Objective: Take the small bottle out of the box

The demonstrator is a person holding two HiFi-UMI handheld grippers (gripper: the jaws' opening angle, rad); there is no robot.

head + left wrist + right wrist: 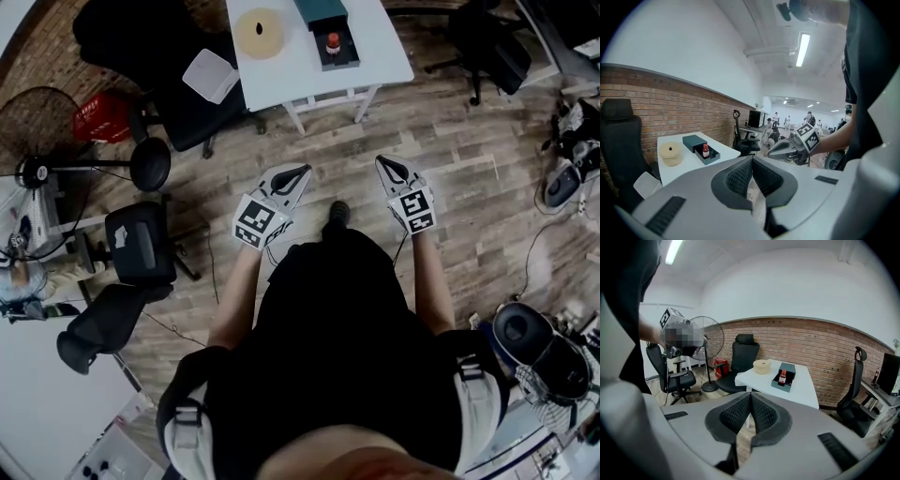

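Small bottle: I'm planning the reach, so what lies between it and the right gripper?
Head view: only bare wood floor, then the white table's near edge and the box wall.

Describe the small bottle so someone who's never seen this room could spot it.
Find the white table by the brick wall. On it sits an open dark teal box beside a round tan object. The small bottle stands inside the box, the only red thing on the table.

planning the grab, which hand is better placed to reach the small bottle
Right, slightly: the small bottle in its box sits almost straight ahead of the shut right tongs; for the left tongs it lies off-axis. Both are far.
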